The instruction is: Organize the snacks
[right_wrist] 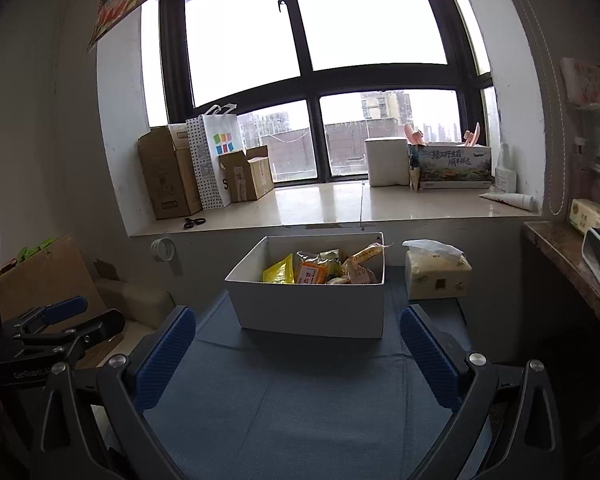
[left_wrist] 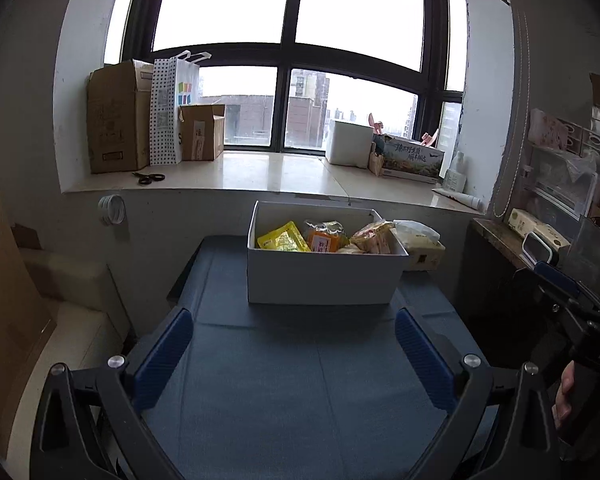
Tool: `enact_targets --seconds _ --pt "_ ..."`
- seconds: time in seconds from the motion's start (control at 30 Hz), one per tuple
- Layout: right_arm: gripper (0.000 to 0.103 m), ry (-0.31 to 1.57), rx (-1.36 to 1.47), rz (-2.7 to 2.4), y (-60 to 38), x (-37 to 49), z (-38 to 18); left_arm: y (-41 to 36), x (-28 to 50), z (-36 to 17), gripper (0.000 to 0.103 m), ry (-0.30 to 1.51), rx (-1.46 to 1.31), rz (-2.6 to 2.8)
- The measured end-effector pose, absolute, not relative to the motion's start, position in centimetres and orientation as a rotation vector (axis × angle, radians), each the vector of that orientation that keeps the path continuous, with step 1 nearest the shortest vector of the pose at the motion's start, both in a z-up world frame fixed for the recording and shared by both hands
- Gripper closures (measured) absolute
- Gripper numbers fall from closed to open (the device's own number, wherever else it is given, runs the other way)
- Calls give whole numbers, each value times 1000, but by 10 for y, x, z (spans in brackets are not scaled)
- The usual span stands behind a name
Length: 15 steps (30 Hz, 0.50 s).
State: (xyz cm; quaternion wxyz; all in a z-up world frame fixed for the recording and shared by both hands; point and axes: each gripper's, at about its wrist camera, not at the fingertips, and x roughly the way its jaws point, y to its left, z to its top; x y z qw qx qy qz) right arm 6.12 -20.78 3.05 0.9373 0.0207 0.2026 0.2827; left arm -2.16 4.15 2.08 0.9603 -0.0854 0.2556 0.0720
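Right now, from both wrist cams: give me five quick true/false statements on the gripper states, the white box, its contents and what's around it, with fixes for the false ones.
1. The left gripper is shut on a snack. False: its blue pads stand wide apart with nothing between them.
2. The right gripper is open and empty. True.
3. The white rectangular cardboard box on the blue-grey tablecloth holds nothing. False: snack packets lie in it, among them a yellow foil packet and an orange packet.
4. A soft pack of tissues sits beside the box on its right. True.
5. The black-handled scissors lie inside the box. False: they lie on the pale stone windowsill.
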Motion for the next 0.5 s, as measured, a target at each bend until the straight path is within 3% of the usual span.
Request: enact_targets --seconds 0.5 --pt "0 411 -27 620 -209 24 44 17 -47 39 0 512 -137 167"
